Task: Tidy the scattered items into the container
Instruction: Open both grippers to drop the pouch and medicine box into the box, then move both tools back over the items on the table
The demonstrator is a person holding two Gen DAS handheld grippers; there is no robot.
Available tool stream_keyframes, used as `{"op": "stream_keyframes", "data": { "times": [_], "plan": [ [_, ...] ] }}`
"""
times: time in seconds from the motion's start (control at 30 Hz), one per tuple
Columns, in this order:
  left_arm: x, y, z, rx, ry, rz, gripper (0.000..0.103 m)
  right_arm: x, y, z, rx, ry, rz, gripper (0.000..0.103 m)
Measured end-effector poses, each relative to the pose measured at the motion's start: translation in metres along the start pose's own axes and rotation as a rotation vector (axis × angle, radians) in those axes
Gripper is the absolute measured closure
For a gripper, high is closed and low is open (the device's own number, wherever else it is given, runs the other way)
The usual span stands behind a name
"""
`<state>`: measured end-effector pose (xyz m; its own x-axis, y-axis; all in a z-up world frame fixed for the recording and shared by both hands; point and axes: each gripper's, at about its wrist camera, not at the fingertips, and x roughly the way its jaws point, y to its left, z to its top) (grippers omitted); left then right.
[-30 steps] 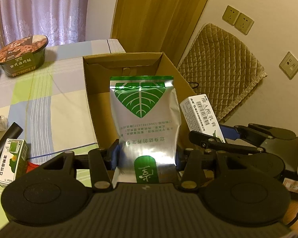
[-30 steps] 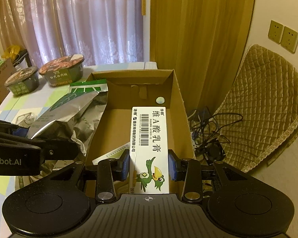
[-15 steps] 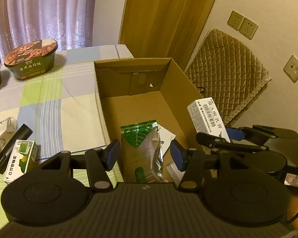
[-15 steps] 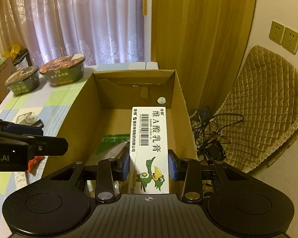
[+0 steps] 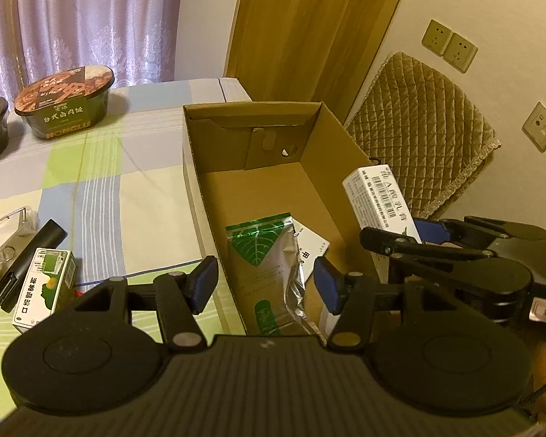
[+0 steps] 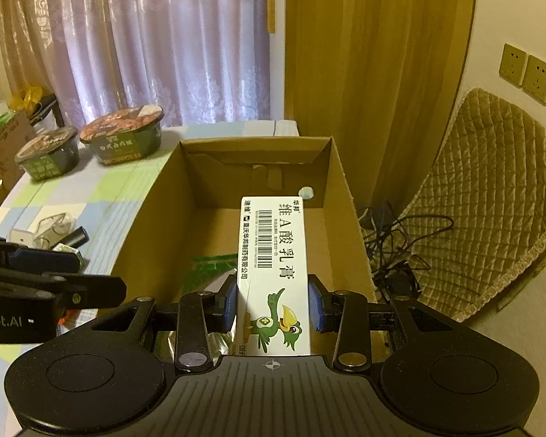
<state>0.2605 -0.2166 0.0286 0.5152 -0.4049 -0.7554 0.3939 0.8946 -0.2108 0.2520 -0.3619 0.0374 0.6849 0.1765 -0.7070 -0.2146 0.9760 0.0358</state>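
Hovering above the near end of the cardboard box (image 5: 262, 138), left gripper (image 5: 265, 284) with blue fingers (image 5: 204, 280) spread wide, nothing between them. Inside the box, on its floor: silver pouch with green leaf print (image 5: 269, 255), lying flat, overlapping a white card (image 5: 311, 249). Right gripper (image 6: 272, 304) pinched on a white carton with a green bird (image 6: 273, 269), held over the box's right side, pads (image 6: 231, 304) pressed to both long edges. Left on the checked tablecloth (image 5: 91, 196): 1 small green-and-white box (image 5: 43, 287) touching a black stick-shaped item (image 5: 29, 262), plus 2 lidded bowls (image 6: 123, 138) near the curtain.
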Motion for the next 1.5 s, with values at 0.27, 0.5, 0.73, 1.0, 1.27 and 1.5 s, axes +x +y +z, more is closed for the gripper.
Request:
{"op": "stream_keyframes", "data": {
  "times": [0.27,0.5,0.73,1.0,1.27,1.5],
  "plan": [
    [-0.001,0.005,-0.003,-0.010,0.006,0.002,0.049,-0.005,0.000,0.001,0.006,-0.019,-0.005,0.061],
    [-0.005,0.007,-0.006,-0.013,0.006,0.002,0.048,-0.012,-0.002,-0.004,0.023,-0.022,-0.010,0.061],
    [-0.019,0.011,-0.009,-0.018,-0.008,0.010,0.046,-0.029,0.006,-0.005,0.019,-0.039,-0.009,0.061],
    [-0.050,0.020,-0.021,-0.029,-0.028,0.030,0.042,-0.059,0.025,-0.004,-0.002,-0.074,-0.008,0.061],
    [-0.092,0.049,-0.060,-0.028,-0.023,0.071,0.029,-0.088,0.058,-0.010,-0.049,-0.088,0.012,0.061],
    [-0.132,0.110,-0.118,-0.110,0.005,0.160,0.020,-0.107,0.101,-0.026,-0.083,-0.102,0.053,0.005]
  ]
}}
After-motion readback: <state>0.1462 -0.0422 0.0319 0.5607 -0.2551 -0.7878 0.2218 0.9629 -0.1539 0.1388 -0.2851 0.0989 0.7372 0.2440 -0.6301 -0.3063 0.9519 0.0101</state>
